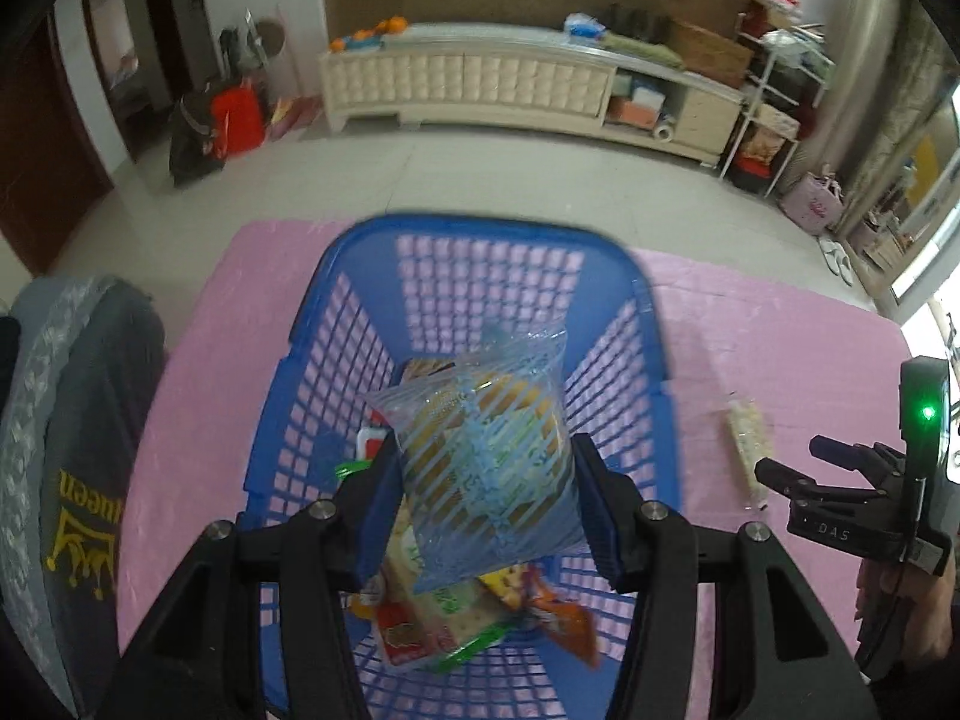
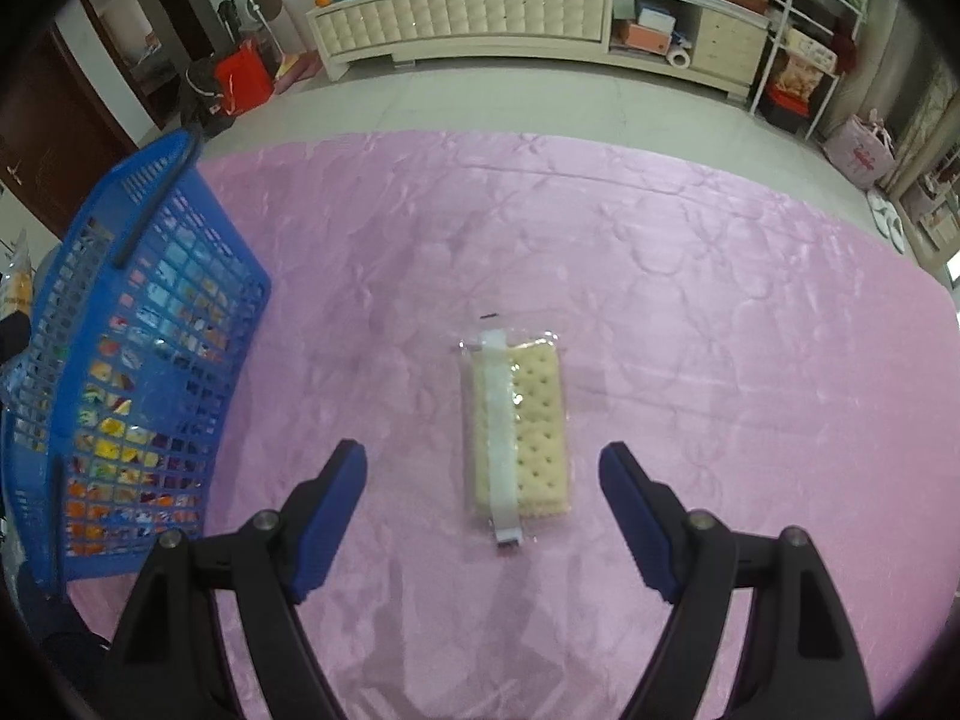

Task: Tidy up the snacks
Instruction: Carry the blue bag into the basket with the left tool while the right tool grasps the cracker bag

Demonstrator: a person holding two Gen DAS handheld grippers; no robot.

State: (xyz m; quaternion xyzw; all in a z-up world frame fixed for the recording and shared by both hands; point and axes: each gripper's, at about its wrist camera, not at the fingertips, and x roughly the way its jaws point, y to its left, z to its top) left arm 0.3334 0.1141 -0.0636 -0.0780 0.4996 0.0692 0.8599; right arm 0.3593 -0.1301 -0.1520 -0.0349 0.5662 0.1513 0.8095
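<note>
A pink tabletop [image 2: 660,276] carries a blue mesh basket [image 1: 606,252] of snacks; above it the left hand-held gripper [image 1: 487,498] clamps a striped clear biscuit bag [image 1: 486,450]. The right hand-held gripper [image 2: 483,516] gapes wide and empty before a cracker packet [image 2: 516,438] lying mid-table

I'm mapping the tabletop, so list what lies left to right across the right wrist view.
Blue basket → left finger of the right tongs → cracker packet → right finger, all on the pink tablecloth.
</note>
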